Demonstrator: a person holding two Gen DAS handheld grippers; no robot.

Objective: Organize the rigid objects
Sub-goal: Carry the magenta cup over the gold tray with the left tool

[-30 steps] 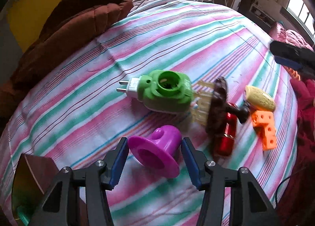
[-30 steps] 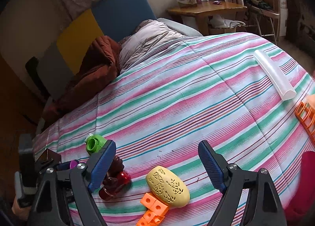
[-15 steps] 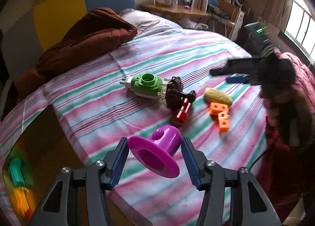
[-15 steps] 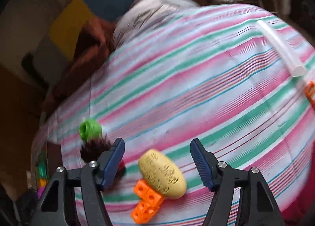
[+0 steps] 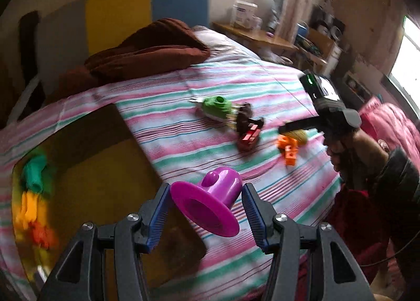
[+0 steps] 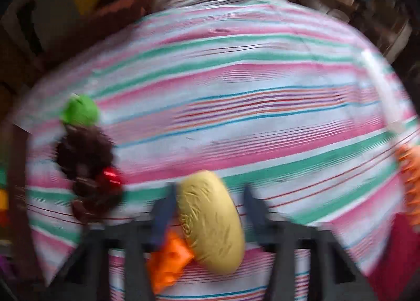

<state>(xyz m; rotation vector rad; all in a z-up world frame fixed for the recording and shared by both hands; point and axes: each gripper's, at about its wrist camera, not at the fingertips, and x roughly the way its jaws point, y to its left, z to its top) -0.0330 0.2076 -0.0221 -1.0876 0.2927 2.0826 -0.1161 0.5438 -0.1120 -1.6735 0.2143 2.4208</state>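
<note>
My left gripper (image 5: 204, 196) is shut on a purple flared cup (image 5: 210, 204), held in the air above the bed's near edge beside a brown box (image 5: 105, 159). In the blurred right wrist view, my right gripper (image 6: 210, 193) points down with its jaws closing around a yellow oval piece (image 6: 210, 222). The left pad sits at the piece's side, and a thin gap shows at the right pad. An orange holed block (image 6: 170, 256) lies against the piece. The left wrist view shows the right gripper (image 5: 296, 125) over the yellow piece (image 5: 298, 136).
On the striped bedspread (image 5: 183, 149) lie a green plug-in device (image 5: 216, 107), a brown brush (image 5: 244, 117), a red item (image 5: 249, 138) and the orange block (image 5: 288, 149). The box holds green, yellow and orange pieces (image 5: 34, 196). A brown blanket (image 5: 147, 54) is at the back.
My left gripper rose and drew back with the purple cup, bringing the box into view. My right gripper sank over the yellow piece and narrowed its jaws around it.
</note>
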